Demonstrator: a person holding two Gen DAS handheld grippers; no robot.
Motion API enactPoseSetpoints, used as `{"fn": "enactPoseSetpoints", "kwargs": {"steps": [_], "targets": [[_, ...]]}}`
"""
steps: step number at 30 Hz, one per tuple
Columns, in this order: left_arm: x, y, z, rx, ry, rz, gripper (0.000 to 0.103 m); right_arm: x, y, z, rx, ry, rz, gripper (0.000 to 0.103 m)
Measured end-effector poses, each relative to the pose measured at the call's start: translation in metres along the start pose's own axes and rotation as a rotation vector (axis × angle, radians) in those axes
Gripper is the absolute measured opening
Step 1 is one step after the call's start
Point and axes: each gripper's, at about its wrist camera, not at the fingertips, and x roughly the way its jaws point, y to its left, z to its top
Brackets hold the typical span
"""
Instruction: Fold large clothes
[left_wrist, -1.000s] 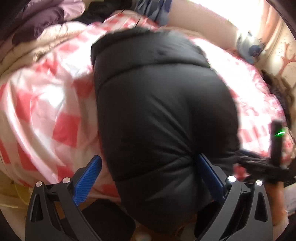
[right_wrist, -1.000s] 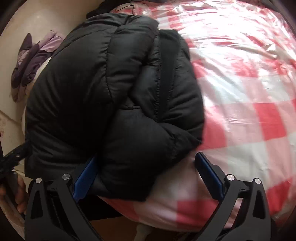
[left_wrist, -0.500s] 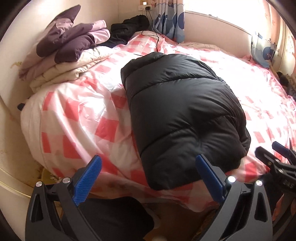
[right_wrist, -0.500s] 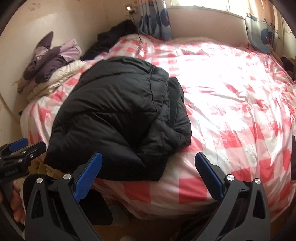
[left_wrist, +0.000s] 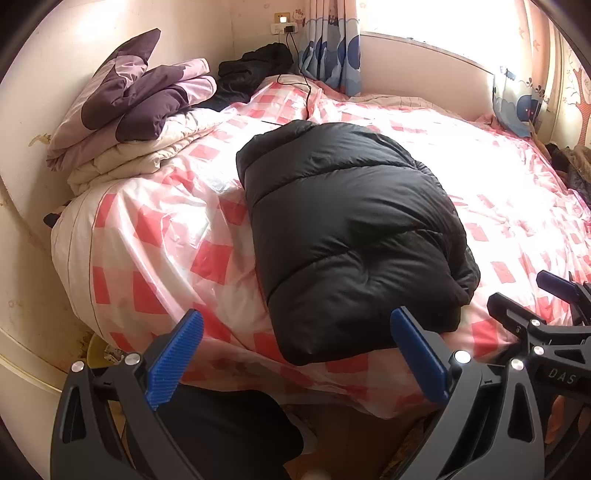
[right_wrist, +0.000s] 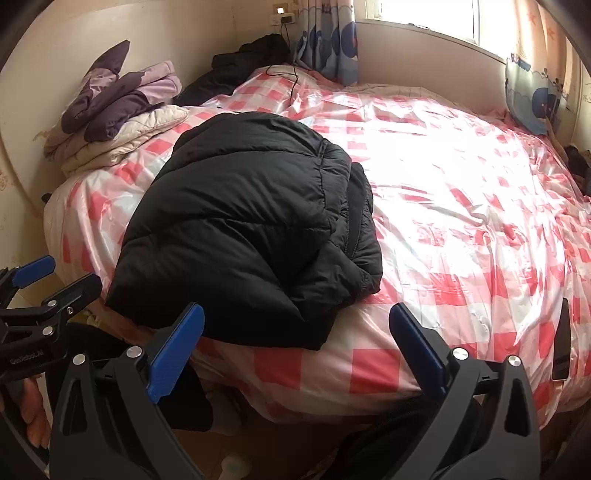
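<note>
On the near left part of the bed (left_wrist: 155, 236), sitting as a folded bundle: black puffer jacket (left_wrist: 351, 229), near edge hanging a bit over the bed's edge. Compared with a second ago, way more room visible now; back then filled nearly both views up close, now pulled well back from it. Left gripper (left_wrist: 295, 354) with blue fingers (left_wrist: 173, 358) spread wide, holding nothing, clear of the jacket. Same for right gripper (right_wrist: 295, 354), fingers (right_wrist: 417, 354) apart and empty, hovering off the near edge. Far left by the wall: stack of folded purple and cream bedding (right_wrist: 114, 118). Further back near the curtain (left_wrist: 330, 51), a dark heap of clothes (left_wrist: 255, 70).
</note>
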Motion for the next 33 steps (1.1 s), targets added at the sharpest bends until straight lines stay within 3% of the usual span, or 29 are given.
{"fn": "enactPoseSetpoints", "kwargs": {"steps": [33], "targets": [[0.018,0.007,-0.003,-0.036,0.074,0.014,0.097,0.010,-0.003,-0.004,-0.022,0.069,-0.044,0.097]]}}
